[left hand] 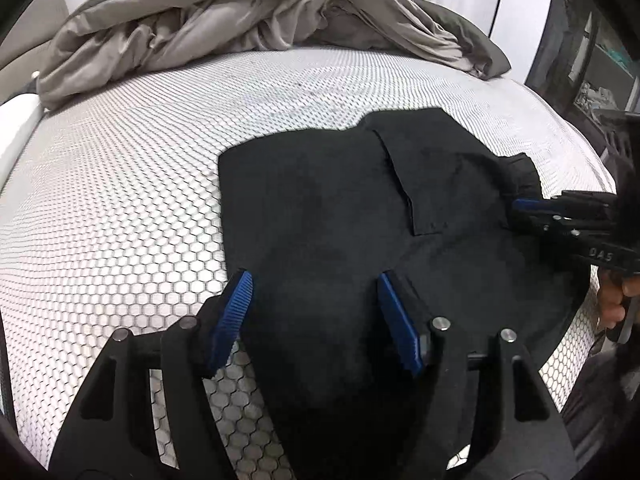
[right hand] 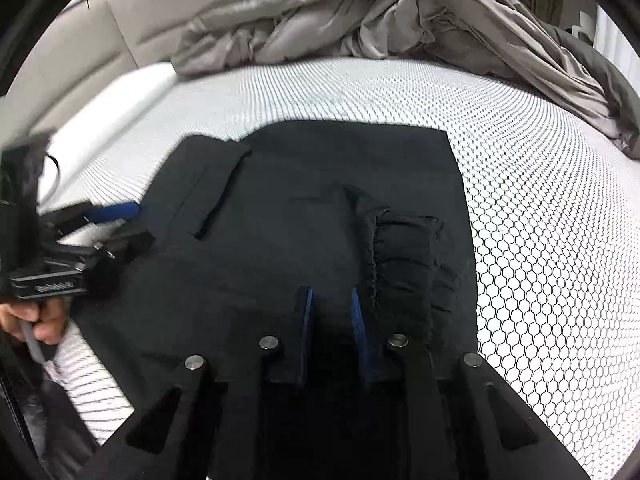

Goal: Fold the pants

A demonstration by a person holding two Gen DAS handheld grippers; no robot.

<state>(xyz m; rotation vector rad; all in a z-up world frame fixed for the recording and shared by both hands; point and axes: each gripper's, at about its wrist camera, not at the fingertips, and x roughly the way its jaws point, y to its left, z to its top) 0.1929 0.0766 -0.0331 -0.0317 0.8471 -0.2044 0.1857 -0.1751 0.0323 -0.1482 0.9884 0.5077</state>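
Pants (left hand: 340, 216) on honeycomb mattress (left hand: 120, 200), duvet (left hand: 224, 20) bunched behind.

We see even, soft indoor light, no glare; heavy fisheye bend w/ dark vignette at corners; black pants (left hand: 320, 220) lose detail; edges slightly blurred.

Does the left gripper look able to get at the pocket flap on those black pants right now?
Probably yes. The left gripper hangs open over the black pants, and the pocket flap lies uncovered just ahead; the right gripper sits off to its side.
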